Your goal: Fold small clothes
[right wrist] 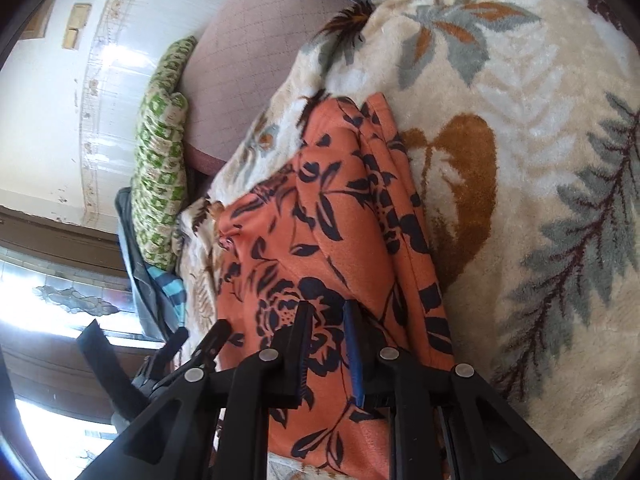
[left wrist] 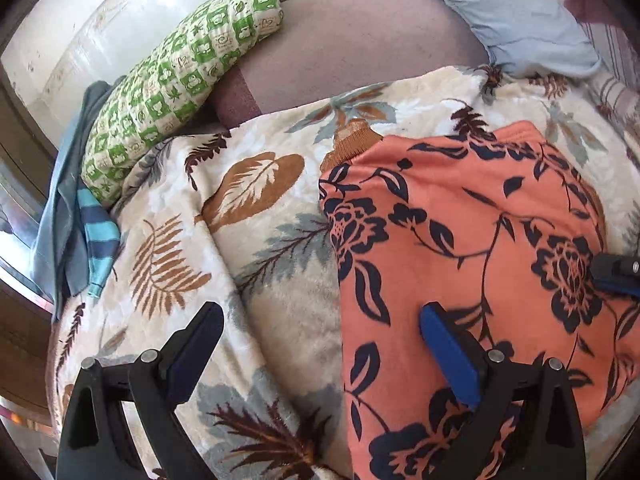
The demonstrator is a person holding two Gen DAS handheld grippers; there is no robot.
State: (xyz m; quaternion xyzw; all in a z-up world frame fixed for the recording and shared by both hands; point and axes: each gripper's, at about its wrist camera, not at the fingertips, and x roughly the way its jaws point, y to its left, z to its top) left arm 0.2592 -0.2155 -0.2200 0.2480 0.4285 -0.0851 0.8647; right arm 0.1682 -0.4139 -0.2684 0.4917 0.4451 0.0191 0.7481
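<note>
An orange garment with dark navy flowers [left wrist: 460, 248] lies folded on a cream leaf-print blanket [left wrist: 248, 216]. A brown ribbed cuff [left wrist: 354, 138] sticks out at its far edge. My left gripper [left wrist: 320, 336] is open just above the garment's left edge, its right finger [left wrist: 448, 344] over the orange cloth and its left finger over the blanket. In the right wrist view my right gripper [right wrist: 328, 344] has its jaws nearly closed on a fold of the orange garment [right wrist: 320, 208]. Its tip also shows at the right edge of the left wrist view [left wrist: 618, 274].
A green-and-cream checked pillow [left wrist: 176, 92] lies at the blanket's far left. Blue and striped clothes [left wrist: 80, 220] hang beside it. A mauve mattress [left wrist: 352, 48] and a pale blue pillow [left wrist: 516, 12] lie behind. A white wall stands at the left.
</note>
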